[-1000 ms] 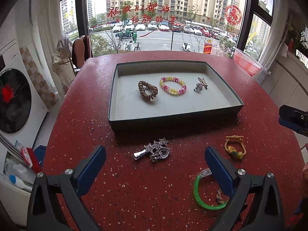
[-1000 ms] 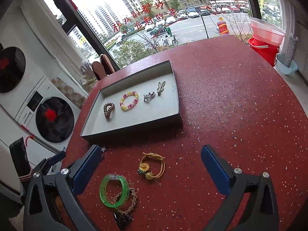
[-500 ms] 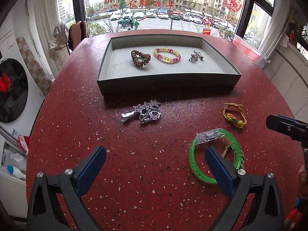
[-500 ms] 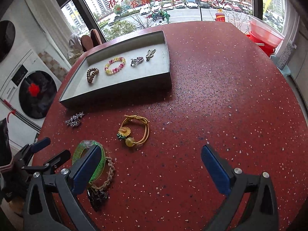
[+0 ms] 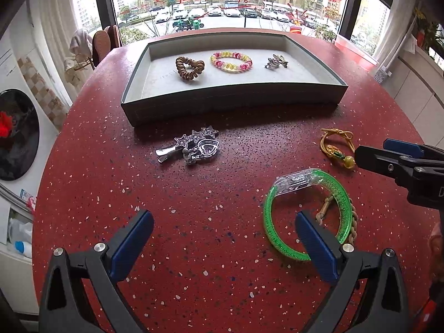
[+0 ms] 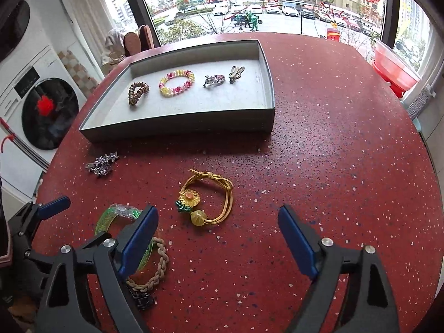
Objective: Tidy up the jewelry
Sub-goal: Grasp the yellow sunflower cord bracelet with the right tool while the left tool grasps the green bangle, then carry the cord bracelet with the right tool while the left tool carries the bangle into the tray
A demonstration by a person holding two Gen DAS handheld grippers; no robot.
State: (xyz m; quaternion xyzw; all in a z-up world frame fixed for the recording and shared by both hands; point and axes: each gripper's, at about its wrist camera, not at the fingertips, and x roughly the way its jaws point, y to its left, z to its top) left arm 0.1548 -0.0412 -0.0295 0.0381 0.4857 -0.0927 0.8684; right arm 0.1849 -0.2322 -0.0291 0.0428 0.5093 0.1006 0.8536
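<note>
My left gripper (image 5: 224, 238) hangs open low over the red table, its right finger above a green bangle (image 5: 342, 199) that overlaps a braided cord bracelet (image 6: 161, 263). Silver star hair clips (image 5: 191, 145) lie ahead of it. My right gripper (image 6: 217, 236) is open with its jaws closing. A yellow flower hair tie (image 6: 188, 197) lies just ahead, between the lines of the fingers and untouched. The grey tray (image 5: 233, 102) behind holds a brown spiral tie (image 5: 188, 68), a pink-and-yellow bead bracelet (image 5: 231, 61) and small metal clips (image 5: 276, 62).
The round table's edge curves close on the left, with washing machines (image 6: 47, 111) below it. A red basin (image 6: 396, 69) stands beyond the far right edge. Bare tabletop stretches right of the tray (image 6: 333, 138).
Both grippers have sunk toward the table and the loose jewelry looms larger. The right gripper's jaws have narrowed, and the yellow hair tie now sits centred ahead of them.
</note>
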